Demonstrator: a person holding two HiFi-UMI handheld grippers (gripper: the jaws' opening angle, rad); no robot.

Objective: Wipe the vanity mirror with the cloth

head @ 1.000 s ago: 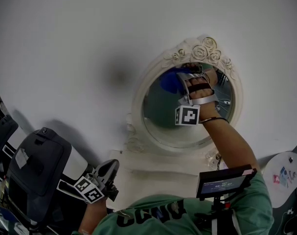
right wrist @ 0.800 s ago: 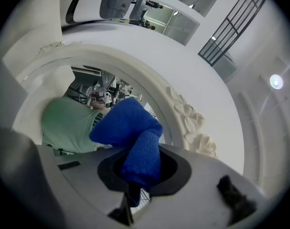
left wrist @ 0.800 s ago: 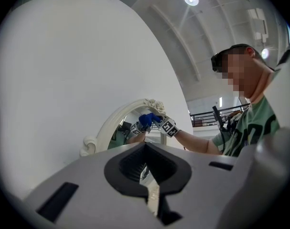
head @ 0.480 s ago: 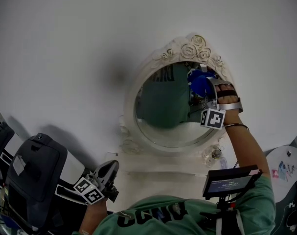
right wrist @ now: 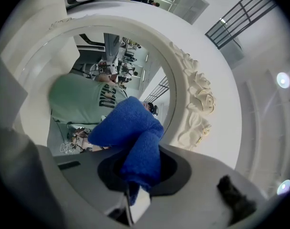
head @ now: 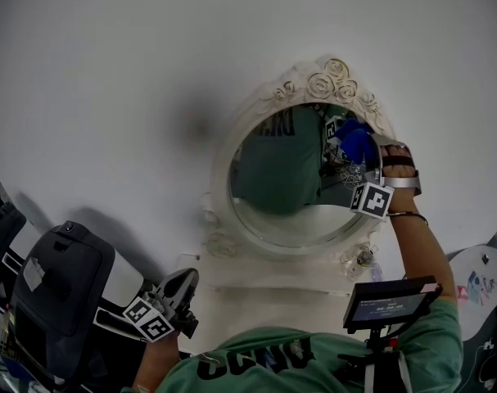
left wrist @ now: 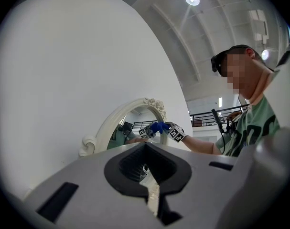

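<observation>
Within the last second the right gripper (right wrist: 134, 191) has swept the bunched blue terry cloth (head: 356, 144) across the oval vanity mirror in its white rose-carved frame (head: 285, 178), from the upper middle of the glass to its upper right edge, just under the roses; that top band looks covered, the lower glass probably not yet; its jaws are clamped on a fold, the loose end against the glass, which reflects a green shirt clearly; the left gripper (head: 179, 291) stays low, well below the mirror, jaws together and empty.
</observation>
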